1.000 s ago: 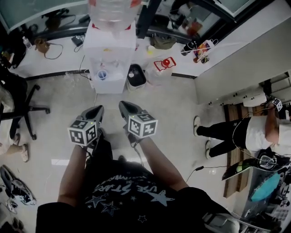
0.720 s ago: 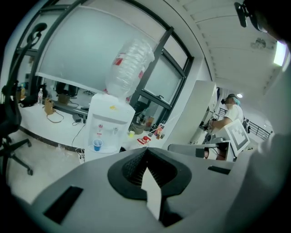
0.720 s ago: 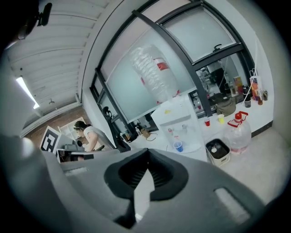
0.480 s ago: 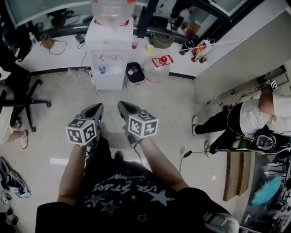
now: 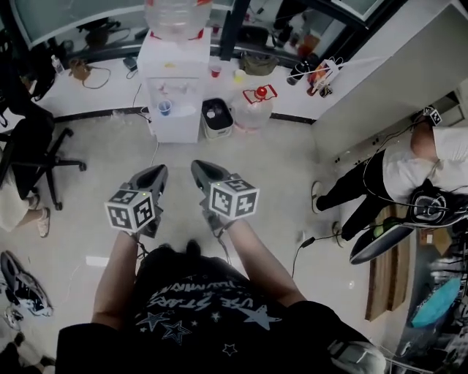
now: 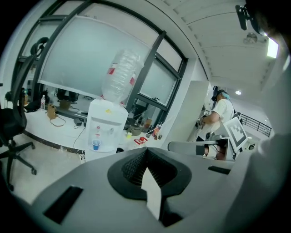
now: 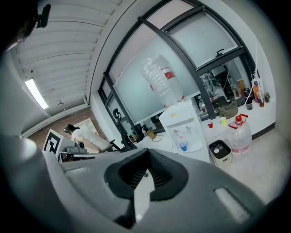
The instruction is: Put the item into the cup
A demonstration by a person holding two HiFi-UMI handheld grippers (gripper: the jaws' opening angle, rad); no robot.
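Your shirt: a dark top with star print [image 5: 197,314] fills the bottom edge of the head view, with both forearms reaching forward.
Left gripper [image 5: 155,173]: you hold it out over the floor with its jaw tips pressed together and nothing between them.
Right gripper [image 5: 199,169]: just beside the left one, it also has its tips meeting and carries nothing.
Floor [image 5: 285,168]: pale and glossy, directly beneath both grippers.
Office chair [image 5: 36,146]: black, to your left.
Other person [image 5: 395,179]: on your right, bent over a workbench.
Water dispenser [image 5: 179,88]: white, straight ahead against a low white ledge [image 5: 95,91], with an upturned clear bottle [image 5: 174,18] on top.
Blue cup [image 5: 164,108]: it stands upright in the dispenser's recess, well apart from both grippers and in line with them.
Beside the dispenser: a small bin [image 5: 217,118], then a red-capped water jug [image 5: 252,109].
Ledge: a red cup [image 5: 215,71] and a yellow cup [image 5: 239,75] under glazed panels.
Item: I cannot tell which thing it is.
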